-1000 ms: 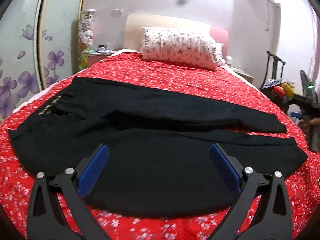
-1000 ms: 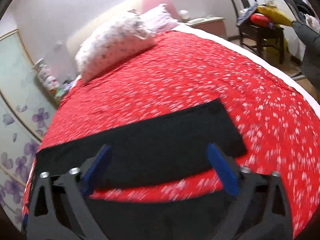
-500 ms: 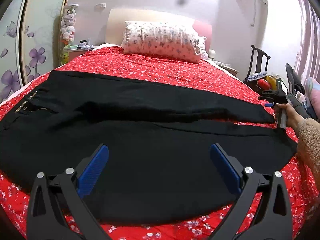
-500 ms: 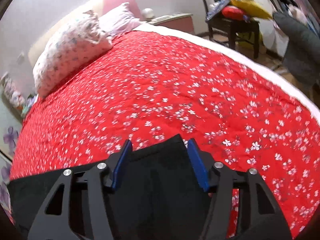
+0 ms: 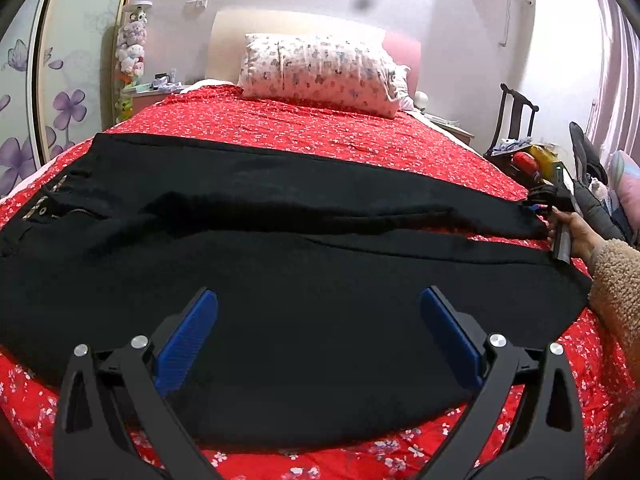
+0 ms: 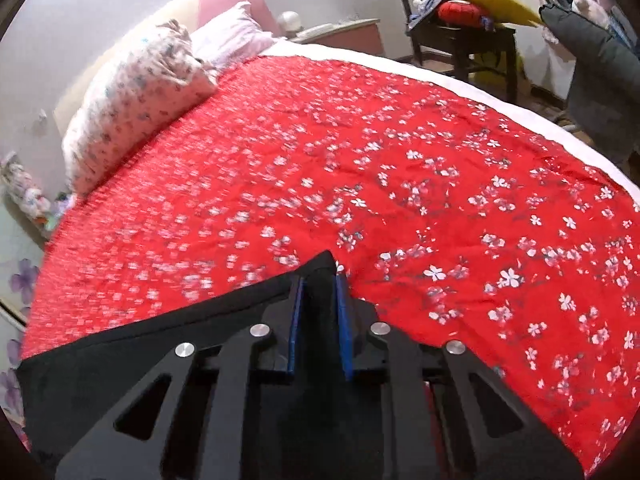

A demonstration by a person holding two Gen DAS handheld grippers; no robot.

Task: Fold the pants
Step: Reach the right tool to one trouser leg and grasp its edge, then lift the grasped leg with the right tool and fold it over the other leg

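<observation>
Black pants [image 5: 280, 280] lie flat across the red flowered bed, waistband at the left and both legs running to the right. My left gripper [image 5: 318, 300] hangs open over the near leg, with nothing between its blue pads. At the far right a hand [image 5: 576, 232] holds my right gripper [image 5: 548, 200] at the hem of the far leg. In the right wrist view the right gripper [image 6: 318, 280] has its jaws closing, and its blue pads pinch the hem corner of the pants [image 6: 160, 340].
A flowered pillow [image 5: 320, 72] leans on the headboard at the back of the bed [image 5: 320, 132]. A dark chair [image 6: 460, 36] piled with clothes stands past the bed's right edge. A fuzzy tan sleeve [image 5: 616, 280] reaches in over the right side.
My right gripper has dropped onto the far leg's hem and its jaws have narrowed from wide apart to pinching the corner. My left gripper has stayed open, slightly lower over the pants.
</observation>
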